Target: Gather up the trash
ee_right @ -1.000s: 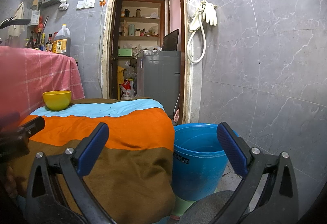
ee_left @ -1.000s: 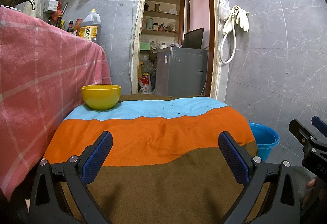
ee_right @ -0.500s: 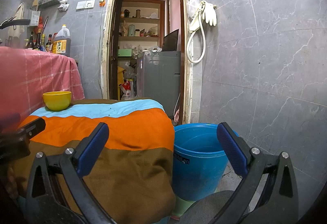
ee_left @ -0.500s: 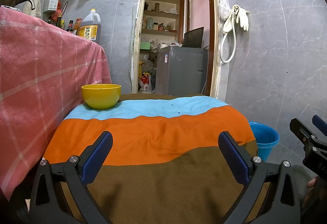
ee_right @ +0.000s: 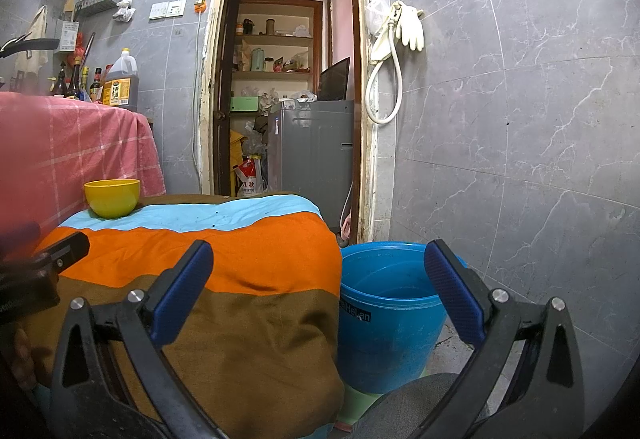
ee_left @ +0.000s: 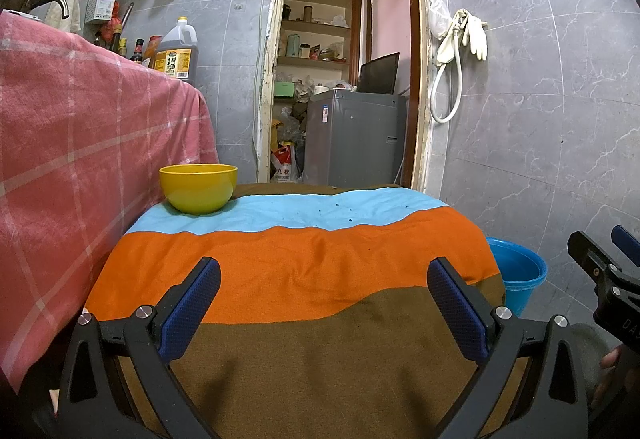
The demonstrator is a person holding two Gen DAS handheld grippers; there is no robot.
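Observation:
My left gripper (ee_left: 323, 273) is open and empty, low over the near brown part of a table covered by a striped cloth (ee_left: 296, 263). A yellow bowl (ee_left: 198, 187) stands at the far left on the light blue stripe; its inside is hidden. My right gripper (ee_right: 318, 257) is open and empty, at the table's right edge beside a blue bucket (ee_right: 390, 313) on the floor. The bucket also shows in the left wrist view (ee_left: 516, 279). Small dark specks (ee_left: 336, 211) dot the blue stripe. The bowl shows in the right wrist view (ee_right: 112, 197) too.
A higher counter draped in a pink checked cloth (ee_left: 80, 143) borders the table's left side, with bottles and an oil jug (ee_left: 176, 53) on it. An open doorway (ee_left: 344, 79) with a grey washing machine (ee_left: 356, 137) lies behind. A grey tiled wall (ee_right: 520, 119) closes the right.

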